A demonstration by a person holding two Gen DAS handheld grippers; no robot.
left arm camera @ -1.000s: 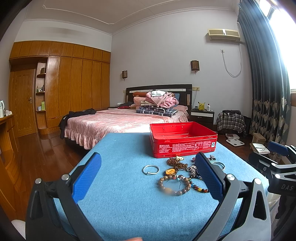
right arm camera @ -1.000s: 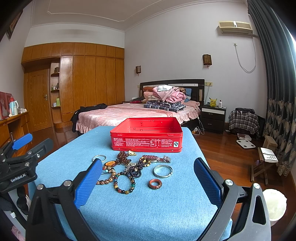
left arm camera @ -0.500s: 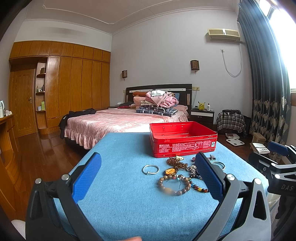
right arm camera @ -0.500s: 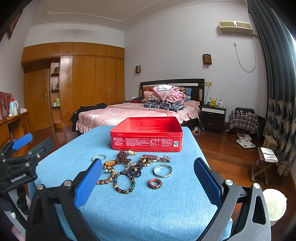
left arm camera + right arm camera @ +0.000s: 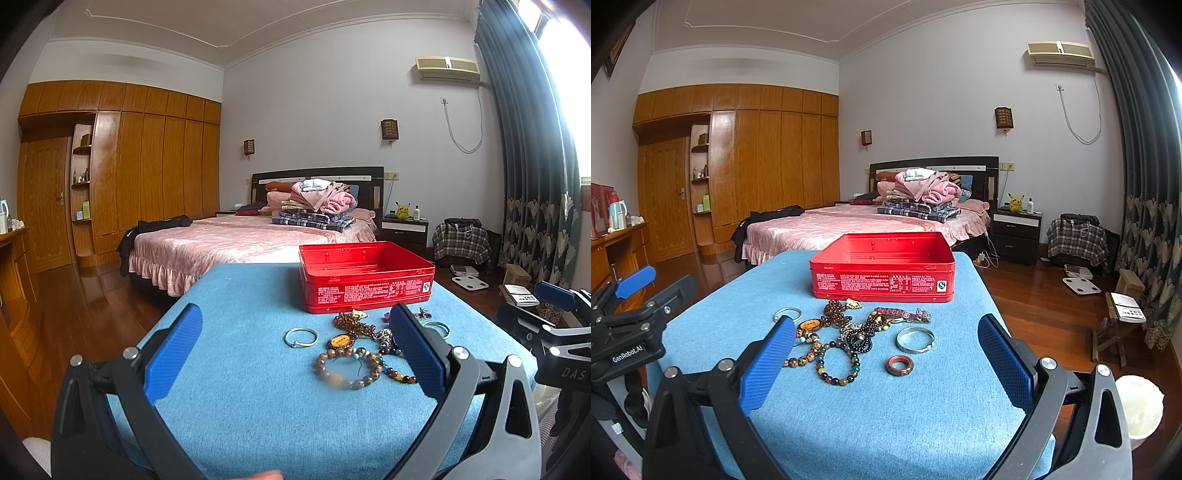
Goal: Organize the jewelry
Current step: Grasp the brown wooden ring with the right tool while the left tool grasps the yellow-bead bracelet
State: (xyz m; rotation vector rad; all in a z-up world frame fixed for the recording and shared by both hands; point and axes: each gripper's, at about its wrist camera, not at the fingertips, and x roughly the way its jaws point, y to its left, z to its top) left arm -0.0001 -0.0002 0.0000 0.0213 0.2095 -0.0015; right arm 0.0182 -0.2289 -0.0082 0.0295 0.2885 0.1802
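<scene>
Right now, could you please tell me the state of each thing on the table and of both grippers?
Red tin: open, no lid, looks empty.
Bead bracelet: loose on the cloth, outside the tin.
Silver bangle: flat on the cloth.
Red ring: flat, apart from the bangle.
Left gripper: open, empty.
Right gripper: open, empty.

an open red rectangular metal tin (image 5: 882, 275) stands lidless and empty at the far end of the worktop. just in front of it lies a loose cluster of jewellery: a thin silver ring-shaped bangle (image 5: 787, 314) at the left, tangled brown and dark bead bracelets (image 5: 846, 328), a multicoloured bead bracelet (image 5: 837, 363), a wide silver bangle (image 5: 915, 339) and a reddish-brown ring (image 5: 899, 365) lying flat nearest.
</scene>
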